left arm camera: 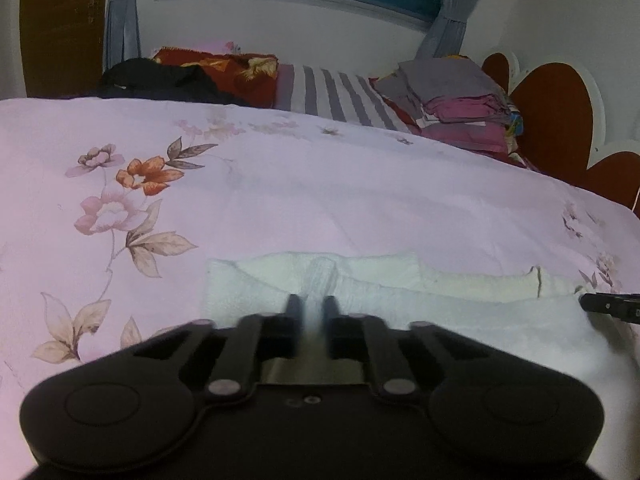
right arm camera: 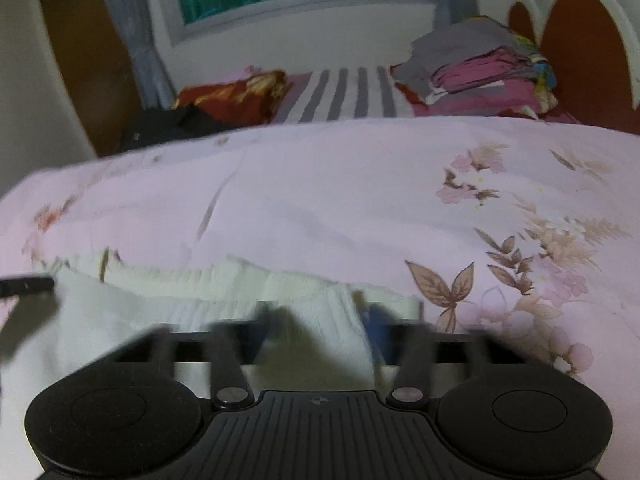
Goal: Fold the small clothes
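White garment [left arm camera: 384, 280]: ridge pinched in narrow left gripper [left arm camera: 312, 304]; right gripper [right arm camera: 320, 320] wide, blurred, straddling cloth. Risk: thin pinch slips, fold collapses.

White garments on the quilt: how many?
1: a white garment near the quilt's front edge, left claw pinching it. Others may be hidden beneath.

Right tongs [right arm camera: 320, 320] motion-blurred over the white garment [right arm camera: 200, 304], its near edge behind them.
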